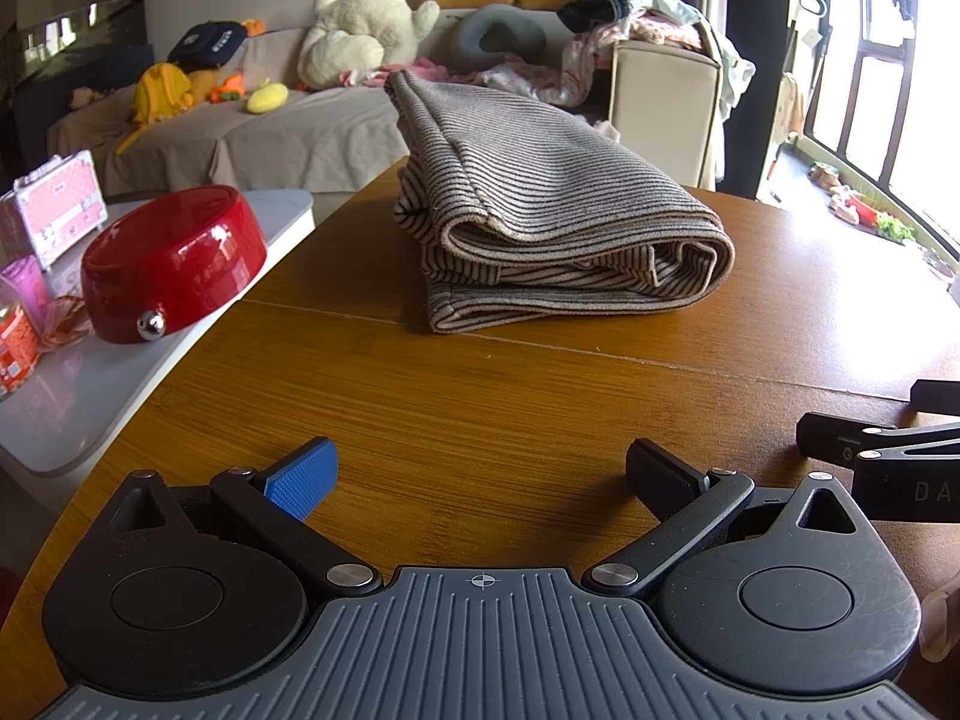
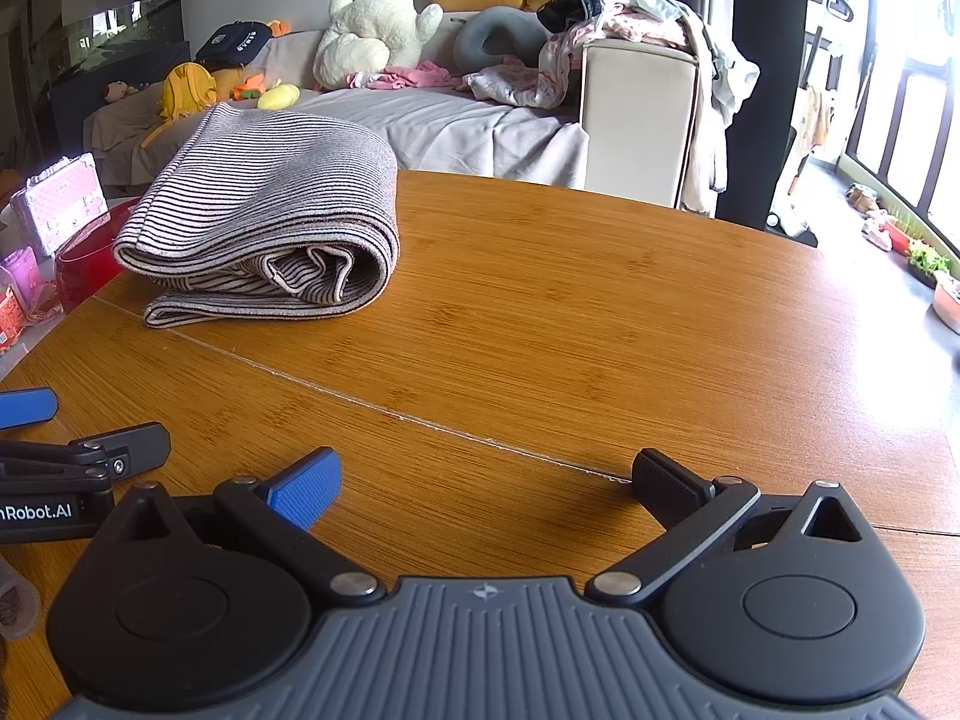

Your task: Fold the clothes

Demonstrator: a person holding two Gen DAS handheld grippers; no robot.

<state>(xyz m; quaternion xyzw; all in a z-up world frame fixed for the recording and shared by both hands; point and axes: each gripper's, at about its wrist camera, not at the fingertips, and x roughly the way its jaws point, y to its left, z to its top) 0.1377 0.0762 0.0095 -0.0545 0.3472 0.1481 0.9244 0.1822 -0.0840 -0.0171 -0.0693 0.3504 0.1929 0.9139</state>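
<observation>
A brown-and-cream striped garment lies folded in a thick bundle on the round wooden table. In the right wrist view it sits at the far left of the table. My left gripper is open and empty, low over the table, well short of the garment. My right gripper is open and empty too, beside the left one. The right gripper's fingers show at the right edge of the left wrist view. The left gripper's fingers show at the left edge of the right wrist view.
A red bowl stands on a white side table left of the wooden table, with a pink case and small jars. A sofa with plush toys and loose clothes stands behind. A window and floor lie to the right.
</observation>
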